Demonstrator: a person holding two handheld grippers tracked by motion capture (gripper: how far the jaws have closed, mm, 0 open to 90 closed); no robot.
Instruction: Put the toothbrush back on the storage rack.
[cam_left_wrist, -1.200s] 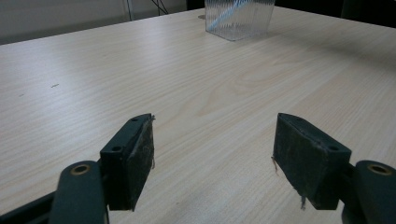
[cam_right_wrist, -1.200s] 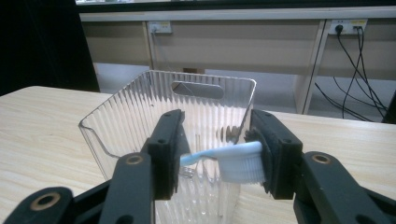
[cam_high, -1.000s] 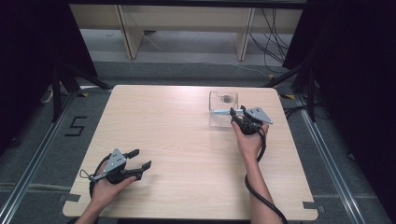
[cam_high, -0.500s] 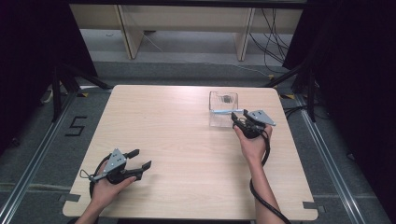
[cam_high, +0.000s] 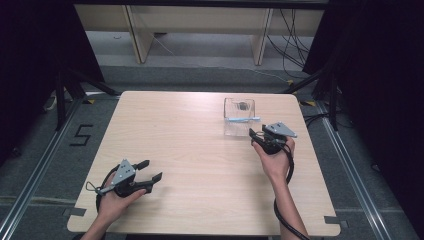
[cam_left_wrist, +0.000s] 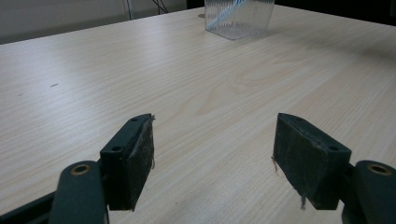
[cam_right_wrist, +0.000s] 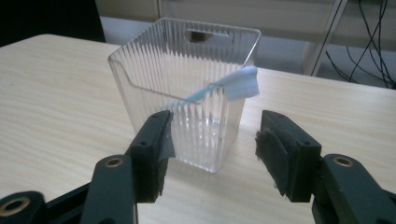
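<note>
Toward the far right of the table (cam_high: 200, 150) I see a clear ribbed bin (cam_right_wrist: 187, 93) with a blue toothbrush (cam_right_wrist: 219, 86) leaning across its rim, head sticking out past the corner. My right gripper (cam_high: 257, 135) sits just beside the bin on its near side, jaws spread apart and empty, lined up on the bin's nearest corner. My left gripper (cam_high: 150, 172) rests at the near left, well apart, jaws wide and empty. On the floor left of the table, tape marks (cam_high: 82, 135) read "5".
</note>
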